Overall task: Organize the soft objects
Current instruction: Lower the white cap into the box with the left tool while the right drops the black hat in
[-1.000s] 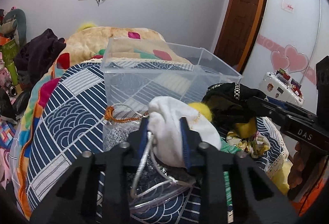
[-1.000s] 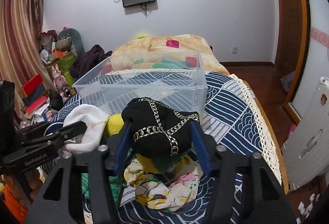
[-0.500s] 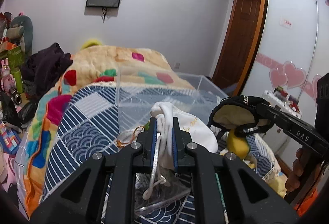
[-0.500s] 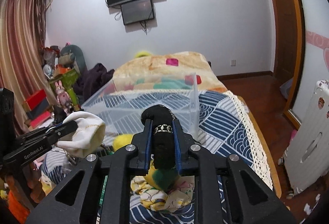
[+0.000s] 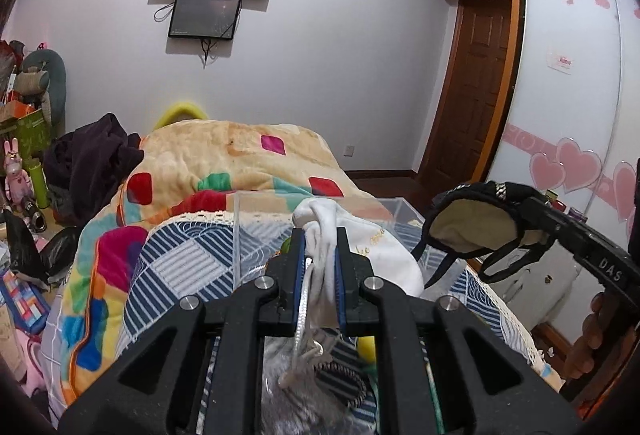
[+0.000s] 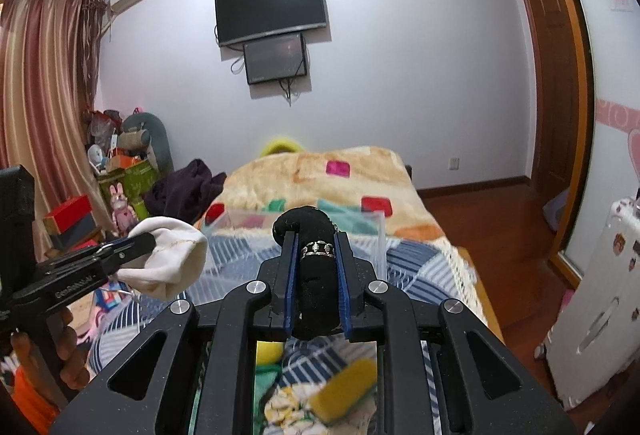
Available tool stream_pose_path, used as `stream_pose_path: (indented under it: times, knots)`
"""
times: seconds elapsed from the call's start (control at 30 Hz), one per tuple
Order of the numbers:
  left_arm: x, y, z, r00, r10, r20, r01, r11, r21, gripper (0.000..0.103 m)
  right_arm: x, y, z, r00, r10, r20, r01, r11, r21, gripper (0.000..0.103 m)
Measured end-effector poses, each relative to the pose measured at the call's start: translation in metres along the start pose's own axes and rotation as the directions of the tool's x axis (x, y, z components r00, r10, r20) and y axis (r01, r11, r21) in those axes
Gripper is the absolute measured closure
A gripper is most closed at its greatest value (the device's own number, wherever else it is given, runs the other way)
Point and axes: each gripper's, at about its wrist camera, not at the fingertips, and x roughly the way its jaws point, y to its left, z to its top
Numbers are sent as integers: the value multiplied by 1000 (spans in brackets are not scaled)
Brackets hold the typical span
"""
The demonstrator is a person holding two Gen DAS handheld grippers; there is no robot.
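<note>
Left wrist view
- Left gripper (image 5: 320,255): narrowed onto the white drawstring pouch (image 5: 360,251), blue pads pressing the gathered cloth from both sides.
- White drawstring pouch: held up above the bed (image 5: 176,267); its bulk bulges right of the fingers, with gold lettering on the side; a white cord (image 5: 302,319) hangs down between the fingers to a knot.
- Clear plastic bin (image 5: 240,231): sits on the blue-and-white patterned cover behind the pouch, partly hidden by it; its far right corner shows near the black item.
- Right gripper (image 5: 532,207): reaches in from the right, clamped on the black chain-trimmed bag (image 5: 468,227), which hangs open in the air showing a cream lining.
- Under the gripper: a clear pouch and a small striped item lie on the bed; details are blurred.

Right wrist view
- Right gripper (image 6: 316,259): closed tight around the black chain-trimmed bag (image 6: 312,227), a silver chain band crossing between the blue pads; the bag's rounded top pokes above the fingertips.
- Left gripper (image 6: 144,243): enters from the left, gripping the white drawstring pouch (image 6: 172,263), which is lifted clear of the bed (image 6: 420,263).
- Clear plastic bin (image 6: 380,231): just behind both held items, on the patterned cover.
- Below the gripper: a yellow ball (image 6: 268,351), a floral cloth (image 6: 292,407) and a yellow block (image 6: 344,383) lie on the bed, blurred.
- Room: television (image 6: 272,7) on the far wall, striped curtain (image 6: 36,95) at left.
</note>
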Motion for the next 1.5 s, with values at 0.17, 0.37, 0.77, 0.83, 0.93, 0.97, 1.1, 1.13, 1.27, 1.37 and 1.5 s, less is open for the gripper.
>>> stream_pose_path:
  times: [0.17, 0.37, 0.77, 0.83, 0.93, 0.97, 1.1, 1.13, 1.27, 1.37, 1.5]
  knots:
    - [27, 5, 13, 999, 31, -33, -31, 1000, -1, 91, 17, 3, 15, 1000, -19, 17, 20, 1000, -23, 88]
    - [60, 12, 19, 994, 64, -94, -63, 998, 11, 91, 48, 7, 15, 998, -45, -33, 44, 998, -47, 88]
    - [130, 9, 11, 953, 99, -287, -74, 993, 97, 91, 107, 10, -11, 954, -33, -300, -12, 989, -147, 88]
    - [137, 7, 9, 943, 94, -319, -64, 993, 104, 91, 113, 11, -13, 942, -41, -334, -15, 986, -164, 88]
    - [143, 3, 3, 932, 82, -354, -42, 992, 119, 91, 116, 12, -16, 927, -45, -373, -23, 984, -177, 87]
    - [144, 1, 1, 928, 82, -364, -39, 992, 123, 91, 117, 11, -16, 922, -43, -384, -28, 984, -176, 85]
    - [145, 0, -4, 917, 70, -392, -25, 993, 119, 87, 119, 11, -20, 904, -33, -426, -47, 983, -176, 84]
    - [145, 0, -4, 916, 67, -395, -22, 993, 116, 84, 117, 12, -22, 902, -37, -431, -47, 982, -183, 83]
    - [136, 0, -3, 921, 54, -387, -13, 994, 109, 68, 117, 15, -22, 898, -29, -440, -59, 981, -185, 74]
    - [124, -3, -1, 931, 61, -361, -15, 992, 127, 55, 110, 14, -21, 907, -23, -421, -59, 981, -183, 60]
    - [102, -4, 3, 947, 59, -316, -18, 991, 132, 48, 95, 12, -14, 926, -11, -377, -58, 984, -170, 52]
